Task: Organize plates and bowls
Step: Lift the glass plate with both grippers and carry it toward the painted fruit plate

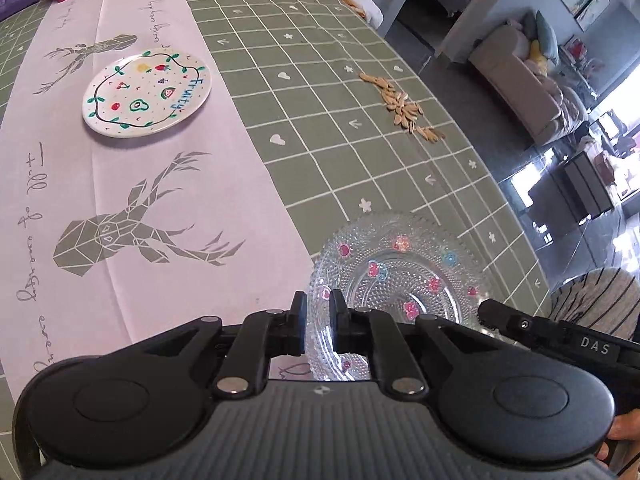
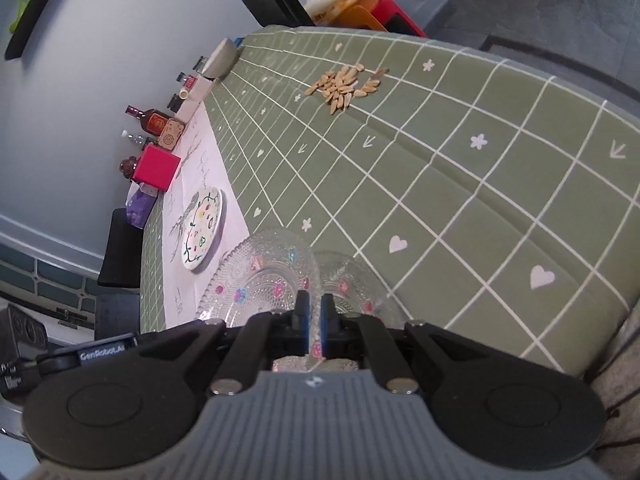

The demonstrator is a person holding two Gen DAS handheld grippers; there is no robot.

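Green grid tablecloth (image 1: 360, 128), "fruity" plate (image 1: 146, 94), both tools apparently pinching glass plate (image 1: 396, 276) rims.

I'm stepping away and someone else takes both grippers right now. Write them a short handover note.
Left gripper: closed on the near rim of the glass plate, which sits by the table's near edge.
Right gripper: fingers nearly together at the rim of a glass dish; whether it is a second dish or the plate's reflection is unclear.
White fruit plate: alone on the pink runner, farther away.
Seeds: scattered on the green cloth.
Done: nothing stacked with the fruit plate yet.
Left: gather the glassware with the fruit plate.
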